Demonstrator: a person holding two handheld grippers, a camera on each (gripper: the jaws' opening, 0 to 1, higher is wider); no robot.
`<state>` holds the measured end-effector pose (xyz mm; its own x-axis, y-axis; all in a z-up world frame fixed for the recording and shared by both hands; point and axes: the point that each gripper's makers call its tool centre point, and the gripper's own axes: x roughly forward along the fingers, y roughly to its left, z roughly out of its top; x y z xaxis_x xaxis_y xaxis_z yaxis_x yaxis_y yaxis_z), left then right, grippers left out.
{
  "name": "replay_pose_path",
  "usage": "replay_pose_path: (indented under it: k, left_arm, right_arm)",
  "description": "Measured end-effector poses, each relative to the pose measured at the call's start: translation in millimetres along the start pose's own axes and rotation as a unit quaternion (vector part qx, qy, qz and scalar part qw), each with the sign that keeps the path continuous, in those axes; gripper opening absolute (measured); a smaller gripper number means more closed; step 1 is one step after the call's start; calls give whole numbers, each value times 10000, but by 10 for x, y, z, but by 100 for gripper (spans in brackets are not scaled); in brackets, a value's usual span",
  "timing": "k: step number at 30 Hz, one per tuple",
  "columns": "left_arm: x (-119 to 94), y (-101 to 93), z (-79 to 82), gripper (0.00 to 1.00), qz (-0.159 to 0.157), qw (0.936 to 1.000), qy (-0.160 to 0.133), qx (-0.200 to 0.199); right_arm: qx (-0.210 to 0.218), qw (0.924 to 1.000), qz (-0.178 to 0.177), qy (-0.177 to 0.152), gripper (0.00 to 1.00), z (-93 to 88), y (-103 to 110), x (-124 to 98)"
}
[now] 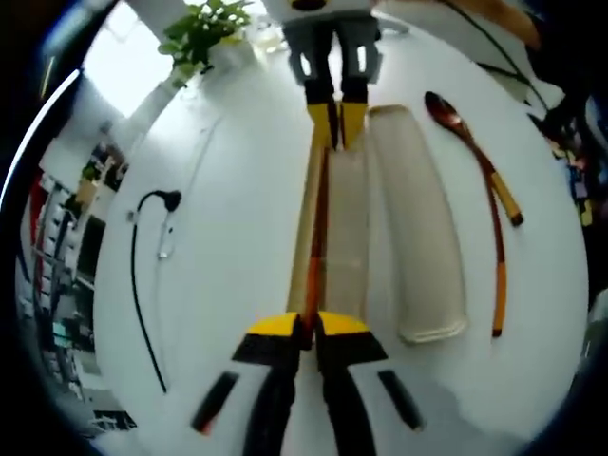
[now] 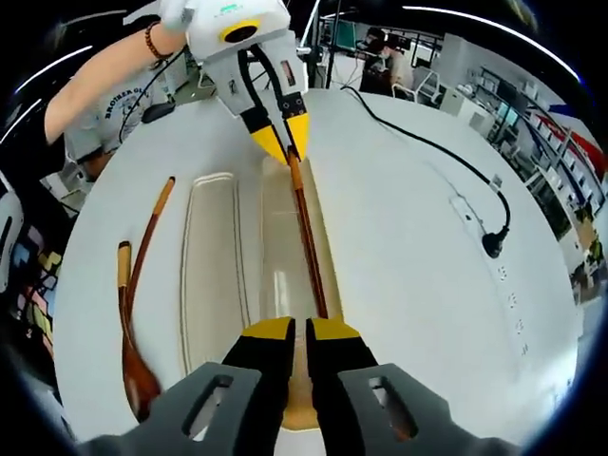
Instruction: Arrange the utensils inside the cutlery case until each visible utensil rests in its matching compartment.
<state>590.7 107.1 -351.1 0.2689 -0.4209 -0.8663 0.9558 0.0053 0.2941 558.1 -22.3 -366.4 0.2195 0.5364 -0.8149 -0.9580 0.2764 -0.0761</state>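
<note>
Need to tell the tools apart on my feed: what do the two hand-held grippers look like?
They match. The left hand-held gripper and the right hand-held gripper have black jaws with yellow tips; seen from across, each has a pale grey body. The person wears a printed grey T-shirt and a beaded bracelet.

Left gripper view looks close along the case (image 1: 342,237) toward the plant (image 1: 204,28); right gripper view faces back from the opposite end, sharing case (image 2: 290,256) and table (image 2: 418,256).
</note>
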Motion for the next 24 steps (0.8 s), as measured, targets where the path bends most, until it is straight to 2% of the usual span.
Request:
replay_pose_path:
  k: [3, 8, 11, 13, 17, 19, 24]
  left_arm:
    - [9, -42, -6, 8, -62, 10000, 28, 30]
    - [16, -10, 42, 16, 67, 9999, -9, 145]
    - [0, -4, 87, 17, 55, 9999, -111, 60]
    - [-4, -34, 70, 17, 33, 9999, -59, 122]
    - [-22, -7, 45, 13, 198, 9994, -27, 277]
    - [-22, -3, 44, 5, 205, 9995, -44, 250]
    - [-12, 11, 70, 5, 189, 9995, -111, 210]
  right_arm:
    - [45, 10000, -1, 1, 5, -6, -5, -10]
    - [-6, 10000, 1, -53, 6, 18, -1, -49]
    - [5, 9999, 53, -86, 6, 22, 24, -53]
    - [-7, 10000, 26, -90, 6, 20, 17, -60]
    - [-14, 9998, -39, -169, 7, 19, -11, -82]
    - [-33, 9998, -106, -156, 8, 9, -35, -89]
    - [-71, 9998, -184, -45, 11, -21, -58, -135]
